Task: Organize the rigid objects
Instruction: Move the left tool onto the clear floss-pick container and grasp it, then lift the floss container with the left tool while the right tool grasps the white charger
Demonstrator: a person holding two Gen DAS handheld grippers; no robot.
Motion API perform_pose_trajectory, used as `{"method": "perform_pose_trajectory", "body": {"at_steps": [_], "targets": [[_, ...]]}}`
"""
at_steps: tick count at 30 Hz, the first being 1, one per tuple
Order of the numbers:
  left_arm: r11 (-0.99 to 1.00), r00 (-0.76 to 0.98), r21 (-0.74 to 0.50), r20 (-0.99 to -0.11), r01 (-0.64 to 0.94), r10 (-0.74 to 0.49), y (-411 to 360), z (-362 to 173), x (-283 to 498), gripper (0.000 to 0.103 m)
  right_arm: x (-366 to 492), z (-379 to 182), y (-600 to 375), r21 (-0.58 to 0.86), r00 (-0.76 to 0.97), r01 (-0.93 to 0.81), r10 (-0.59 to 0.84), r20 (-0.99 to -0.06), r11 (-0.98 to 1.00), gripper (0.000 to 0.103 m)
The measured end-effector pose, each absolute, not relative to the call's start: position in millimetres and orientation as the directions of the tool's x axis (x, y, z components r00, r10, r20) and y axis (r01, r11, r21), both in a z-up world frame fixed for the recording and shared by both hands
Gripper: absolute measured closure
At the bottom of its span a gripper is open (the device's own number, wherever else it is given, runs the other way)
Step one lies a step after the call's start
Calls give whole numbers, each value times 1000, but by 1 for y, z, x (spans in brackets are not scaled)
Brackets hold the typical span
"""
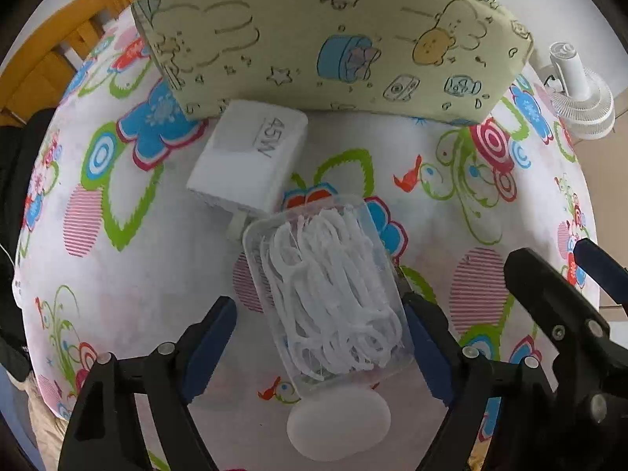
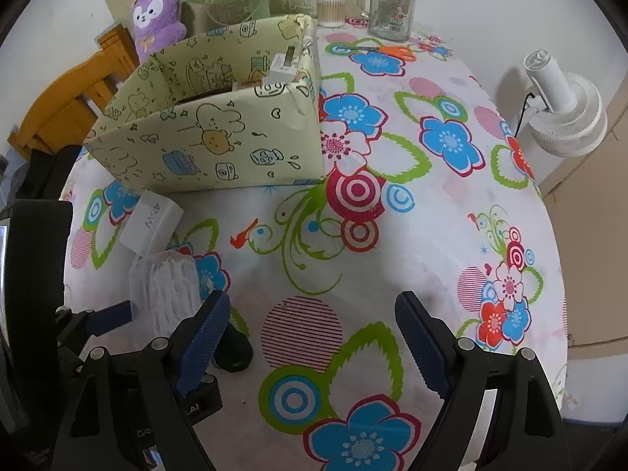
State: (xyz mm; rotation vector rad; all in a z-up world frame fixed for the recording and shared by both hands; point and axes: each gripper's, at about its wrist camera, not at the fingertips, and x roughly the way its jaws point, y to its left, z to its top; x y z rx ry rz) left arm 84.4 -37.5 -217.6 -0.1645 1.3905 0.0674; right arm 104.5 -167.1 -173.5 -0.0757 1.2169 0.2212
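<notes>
A clear plastic box of white floss picks (image 1: 329, 294) lies on the flowered tablecloth between the fingers of my left gripper (image 1: 317, 302). The right pad sits against the box's side, while a gap shows at the left pad, so the jaws stand open around it. A white charger marked 45W (image 1: 247, 161) lies just beyond the box, and a white oval object (image 1: 337, 428) lies nearer to me. My right gripper (image 2: 312, 298) is open over bare tablecloth, to the right of the floss box (image 2: 165, 294) and the charger (image 2: 151, 221).
A pale green cartoon-print storage box (image 2: 219, 125) stands behind the charger with items inside. A small black object (image 2: 233, 353) lies by my right gripper's left finger. A glass jar (image 2: 392, 8), cotton swabs (image 2: 331, 8) and orange scissors (image 2: 392, 51) are at the far edge; a white fan (image 2: 565, 110) stands off the table's right.
</notes>
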Motion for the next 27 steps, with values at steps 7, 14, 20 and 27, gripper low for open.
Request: {"method": "perform_pose_trajectory", "body": {"at_steps": [7,14,20,27], "targets": [[991,200,-51,-979,-122,-25,-42,-216,85,39,107,-177,-167,69,318,-202,132,-939,977,15],[995,218,-53,-975,-85,-34,-34,-198,83,41,105,-171,-157,72,327,-214,141,-934,974,15],[996,247,-47,-969,-75,-28,-20,-183,72,43,99,-163,-143,87,341,-222,161,-926,971,15],[998,270,-23,-963,-54,-8,-13,-178,70,43,91,-160,-124,95,347,-234,174,-922,968,15]]}}
